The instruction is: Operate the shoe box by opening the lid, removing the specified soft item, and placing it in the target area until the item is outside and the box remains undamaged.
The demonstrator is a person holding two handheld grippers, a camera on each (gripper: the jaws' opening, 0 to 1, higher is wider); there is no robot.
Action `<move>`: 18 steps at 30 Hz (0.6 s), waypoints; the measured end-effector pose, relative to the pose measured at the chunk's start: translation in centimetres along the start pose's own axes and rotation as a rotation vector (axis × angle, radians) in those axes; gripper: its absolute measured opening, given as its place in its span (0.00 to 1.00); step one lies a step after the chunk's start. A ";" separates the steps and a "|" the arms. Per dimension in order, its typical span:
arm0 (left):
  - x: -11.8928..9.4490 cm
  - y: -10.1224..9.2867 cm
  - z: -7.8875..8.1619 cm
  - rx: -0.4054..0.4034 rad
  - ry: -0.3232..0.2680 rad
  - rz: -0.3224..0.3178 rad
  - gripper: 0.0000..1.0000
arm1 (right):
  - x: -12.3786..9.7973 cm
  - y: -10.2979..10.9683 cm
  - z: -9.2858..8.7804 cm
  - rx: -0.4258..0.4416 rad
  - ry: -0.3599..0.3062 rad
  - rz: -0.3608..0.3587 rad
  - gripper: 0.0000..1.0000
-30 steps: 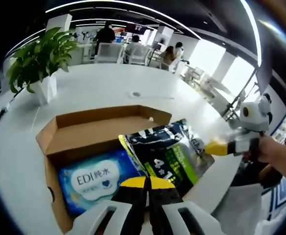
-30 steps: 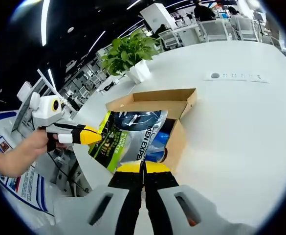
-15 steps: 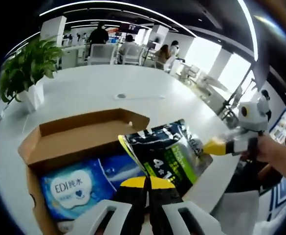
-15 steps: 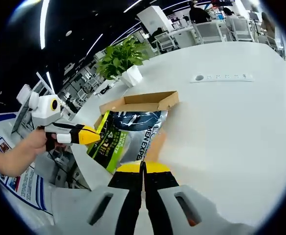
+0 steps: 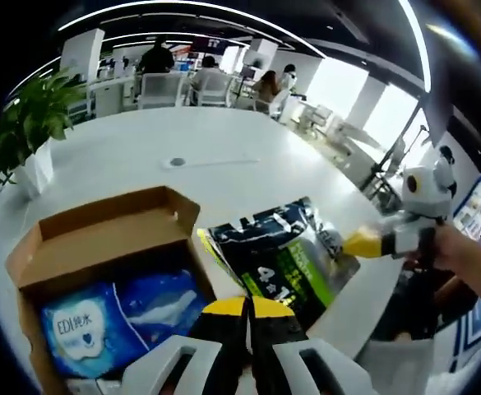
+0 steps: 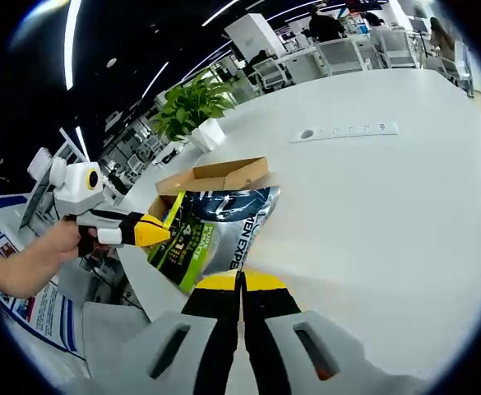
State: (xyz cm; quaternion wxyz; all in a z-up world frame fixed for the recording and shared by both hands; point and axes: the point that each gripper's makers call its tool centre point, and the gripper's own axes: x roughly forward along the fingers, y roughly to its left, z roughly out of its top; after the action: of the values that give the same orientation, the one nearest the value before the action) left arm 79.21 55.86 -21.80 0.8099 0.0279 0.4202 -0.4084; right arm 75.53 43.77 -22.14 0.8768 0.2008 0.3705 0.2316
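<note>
A white worktop (image 5: 224, 177) carries a potted plant (image 5: 22, 136) near its far edge. Beyond it, people (image 5: 154, 58) sit at white chairs (image 5: 162, 86).

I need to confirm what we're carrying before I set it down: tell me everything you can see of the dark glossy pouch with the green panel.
The dark glossy plastic pouch is a soft, crinkled bag, black and silver with a green panel printed "4+1". It hangs above the white table, pinched at opposite edges by the shut left gripper and right gripper. It is outside the open brown cardboard box.
</note>
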 end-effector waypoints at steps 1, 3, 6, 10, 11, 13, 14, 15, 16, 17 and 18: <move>0.3 -0.2 0.0 0.005 0.003 0.001 0.00 | -0.2 -0.4 -0.1 0.000 -0.001 -0.002 0.00; 1.0 -0.7 0.1 0.010 0.012 0.002 0.00 | -0.6 -0.9 -0.2 0.004 -0.002 -0.004 0.00; 2.0 -1.5 0.2 0.016 0.026 0.000 0.00 | -1.0 -2.3 -0.3 0.013 -0.004 -0.012 0.00; 3.3 -2.3 0.3 0.026 0.041 -0.003 0.00 | -1.5 -3.6 -0.9 0.032 -0.005 -0.019 0.00; 3.5 -2.4 0.4 0.028 0.043 -0.004 0.00 | -1.5 -3.8 -0.9 0.033 -0.005 -0.020 0.00; 4.1 -2.6 0.4 0.031 0.050 -0.005 0.00 | -1.6 -4.4 -1.0 0.037 -0.004 -0.024 0.00; 4.4 -2.7 0.4 0.033 0.053 -0.005 0.00 | -1.6 -4.8 -1.2 0.042 -0.002 -0.028 0.00; 4.9 -2.8 0.3 0.039 0.061 -0.003 0.00 | -1.6 -5.1 -1.3 0.042 0.000 -0.029 0.00; 5.2 -3.0 0.3 0.048 0.066 -0.001 0.00 | -1.6 -5.5 -1.5 0.043 0.004 -0.033 0.00; 5.5 -3.1 0.3 0.054 0.071 0.000 0.00 | -1.7 -5.7 -1.7 0.045 0.005 -0.035 0.00; 5.8 -3.2 0.2 0.061 0.075 0.002 0.00 | -1.7 -6.0 -1.9 0.050 0.009 -0.037 0.00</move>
State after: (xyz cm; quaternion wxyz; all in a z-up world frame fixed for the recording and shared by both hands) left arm 78.93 49.97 -24.77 0.7928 0.0682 0.4376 -0.4186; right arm 74.66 38.27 -25.59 0.8739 0.2149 0.3839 0.2070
